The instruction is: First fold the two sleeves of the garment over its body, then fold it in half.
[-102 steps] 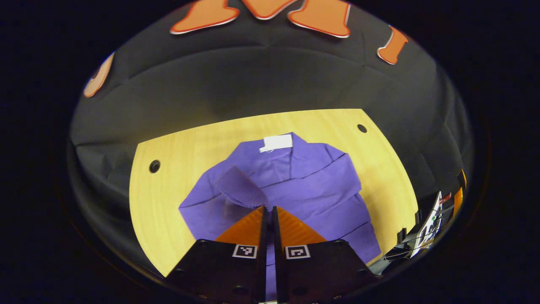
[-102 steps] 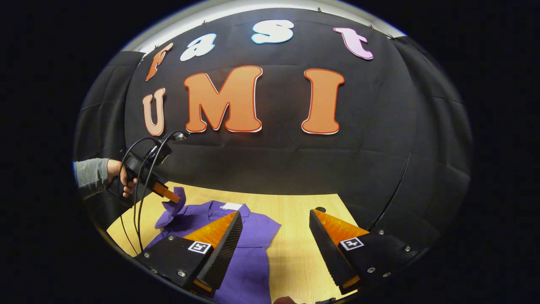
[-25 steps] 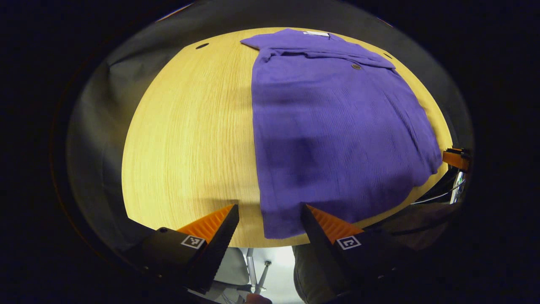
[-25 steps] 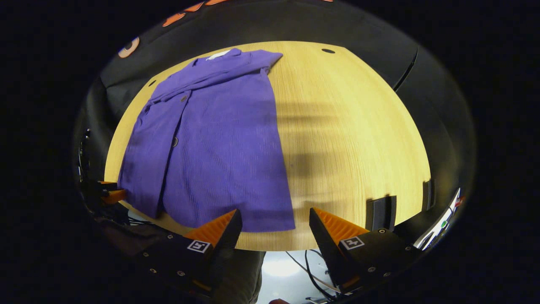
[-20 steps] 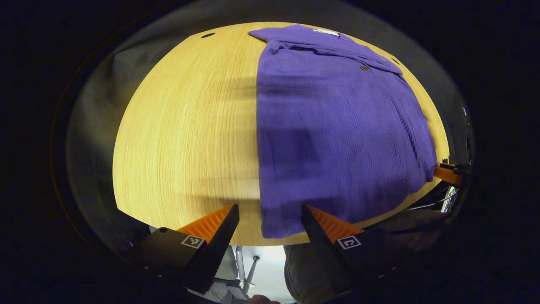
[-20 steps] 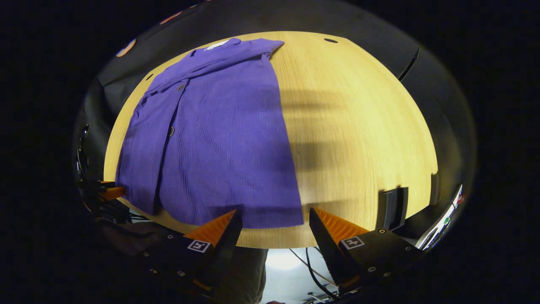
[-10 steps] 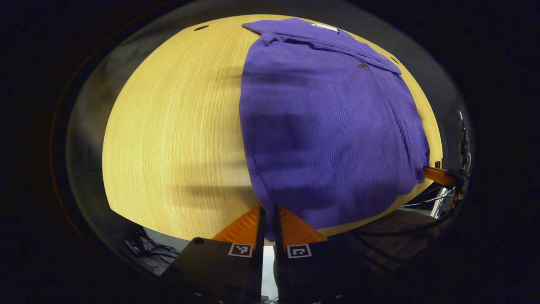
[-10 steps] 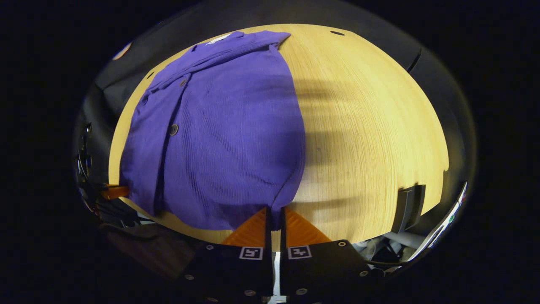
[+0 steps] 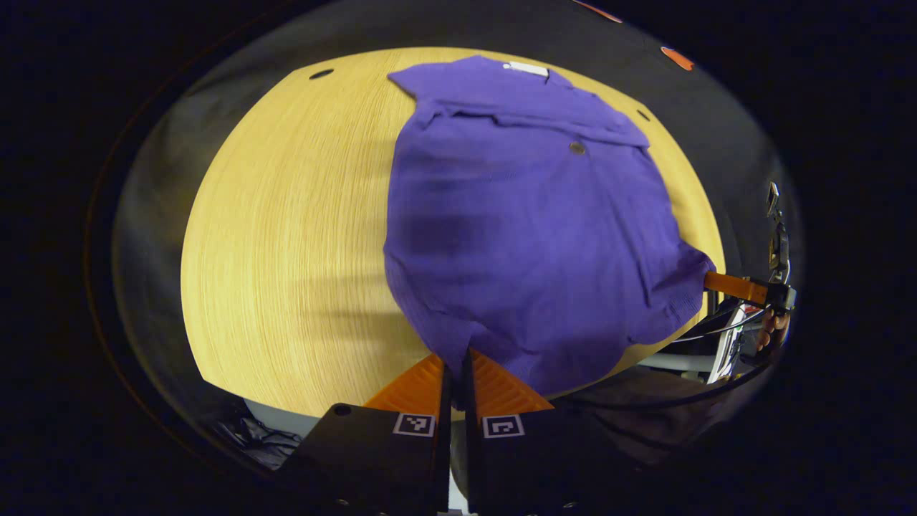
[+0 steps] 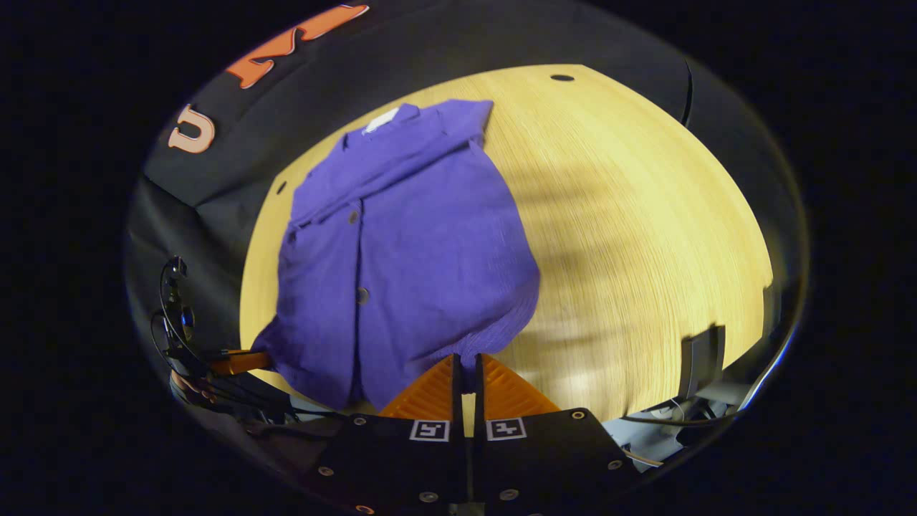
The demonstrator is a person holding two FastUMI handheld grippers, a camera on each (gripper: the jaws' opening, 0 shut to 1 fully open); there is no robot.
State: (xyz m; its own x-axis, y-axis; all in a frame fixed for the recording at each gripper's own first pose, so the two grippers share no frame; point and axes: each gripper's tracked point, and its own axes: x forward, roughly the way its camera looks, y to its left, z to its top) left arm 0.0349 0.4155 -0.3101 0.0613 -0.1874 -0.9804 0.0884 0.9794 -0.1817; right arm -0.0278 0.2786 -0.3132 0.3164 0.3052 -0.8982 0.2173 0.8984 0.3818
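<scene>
A purple garment [image 9: 530, 229] lies on the yellow wooden surface [image 9: 286, 229], with its collar end far away near the black cloth wall and its bottom edge close to the person. A small white tag [image 9: 525, 69] sits at the collar. Both sleeves are folded in over the body, so the garment looks like one long shape, and a few round buttons [image 10: 362, 294] show down its front. In the left gripper view, the left claw [image 9: 454, 367] has its two orange fingers pressed together on one bottom corner of the garment, and the cloth bunches up there. In the right gripper view, the right claw [image 10: 466, 374] is pinching the other bottom corner the same way, with purple cloth squeezed between its fingers. The bottom edge looks lifted a little off the surface between the two corners, though the round picture makes that hard to be sure of. The right claw also shows far off at the right side of the left gripper view [image 9: 709, 281], with a hand [image 9: 774, 326] behind it, gripping the pulled-out corner. The left claw shows at the lower left of the right gripper view [image 10: 259, 357], touching its corner too. Dark cables hang near it.
</scene>
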